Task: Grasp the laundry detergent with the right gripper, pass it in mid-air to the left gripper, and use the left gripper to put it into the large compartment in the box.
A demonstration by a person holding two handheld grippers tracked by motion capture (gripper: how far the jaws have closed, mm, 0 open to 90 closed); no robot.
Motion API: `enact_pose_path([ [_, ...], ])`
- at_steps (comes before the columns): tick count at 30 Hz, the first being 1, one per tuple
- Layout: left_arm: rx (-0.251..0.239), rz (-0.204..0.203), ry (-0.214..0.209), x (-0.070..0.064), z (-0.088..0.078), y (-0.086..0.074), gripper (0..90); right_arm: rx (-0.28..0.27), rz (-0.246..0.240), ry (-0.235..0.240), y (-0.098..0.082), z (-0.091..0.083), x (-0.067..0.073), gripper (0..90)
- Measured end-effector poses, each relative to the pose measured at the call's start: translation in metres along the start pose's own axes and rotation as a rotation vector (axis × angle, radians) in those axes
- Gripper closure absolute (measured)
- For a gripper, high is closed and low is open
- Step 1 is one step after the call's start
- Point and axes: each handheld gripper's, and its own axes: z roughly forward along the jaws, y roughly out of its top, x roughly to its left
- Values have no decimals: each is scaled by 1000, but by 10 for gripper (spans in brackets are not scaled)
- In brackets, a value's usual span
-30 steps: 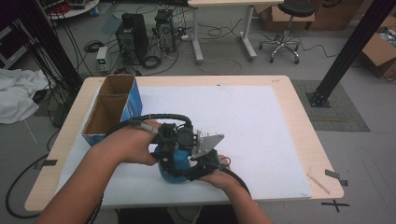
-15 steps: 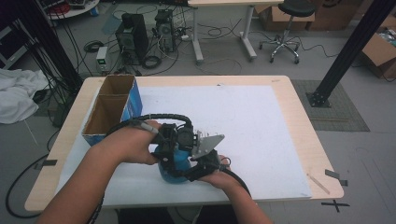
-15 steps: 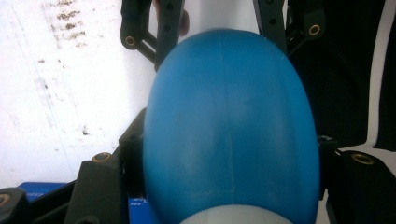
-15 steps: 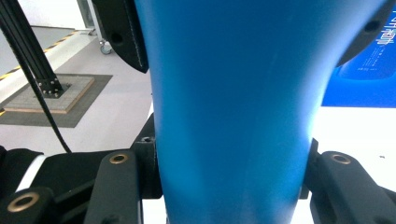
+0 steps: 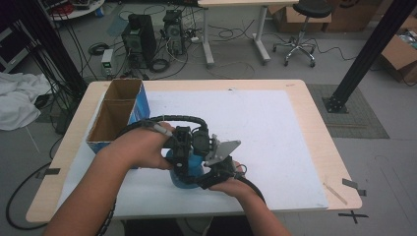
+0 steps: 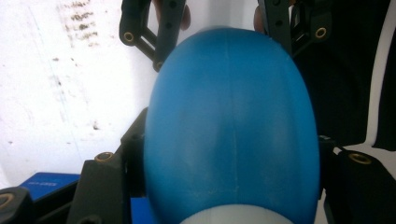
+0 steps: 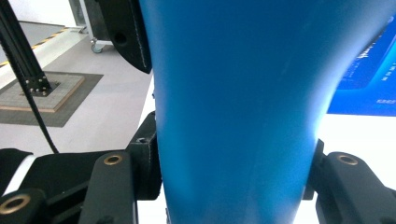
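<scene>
A smooth blue bulb-shaped object [image 5: 191, 169] with a pale end sits low over the white mat, close to the front edge, held from both sides. My left gripper [image 5: 183, 162] is shut on it; in the left gripper view its black jaws clamp the blue object [image 6: 231, 116] at its widest part. My right gripper [image 5: 200, 178], under its grey plate, comes in from the right. Its fingers [image 6: 161, 35] grip the far end. In the right gripper view the blue object [image 7: 238, 102] stands between its jaws, which have just been opening slightly, pads still touching it.
An open cardboard box [image 5: 115, 115] with a blue side stands at the mat's left, close to the person's left forearm. The white mat [image 5: 275, 132] covers most of the wooden table [image 5: 324, 128]. Computers, cables and a chair stand on the floor beyond.
Nothing has visibly moved; both hands stay on the blue object at the same spot.
</scene>
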Motion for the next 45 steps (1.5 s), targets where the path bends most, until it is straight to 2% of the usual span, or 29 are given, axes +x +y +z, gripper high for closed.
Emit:
enact_pose_path([
  [10, 15, -2, -11, 3, 1, 3, 392, -10, 3, -14, -2, -11, 1, 393],
  [15, 17, -14, -15, 6, 2, 1, 392, -10, 54, -5, -5, -20, -3, 365],
  [18, 13, -13, -13, 6, 0, 1, 392, 9, 84, -15, -7, -21, -3, 285],
  [19, 13, -12, -13, 6, 0, 1, 392, 34, 92, -21, -8, -20, -4, 238],
  [21, 12, -12, -14, 6, -2, 1, 392, 60, 80, -32, -8, -20, -1, 203],
  [30, 12, -14, -12, 7, -6, -2, 392, 121, 85, -30, -3, -29, -1, 129],
  [39, 10, -29, -12, 10, -6, -6, 391, 167, 98, 26, 0, -44, -1, 47],
  [45, 17, -38, -16, 12, -8, -7, 391, 182, 111, 14, 2, -55, -2, 28],
])
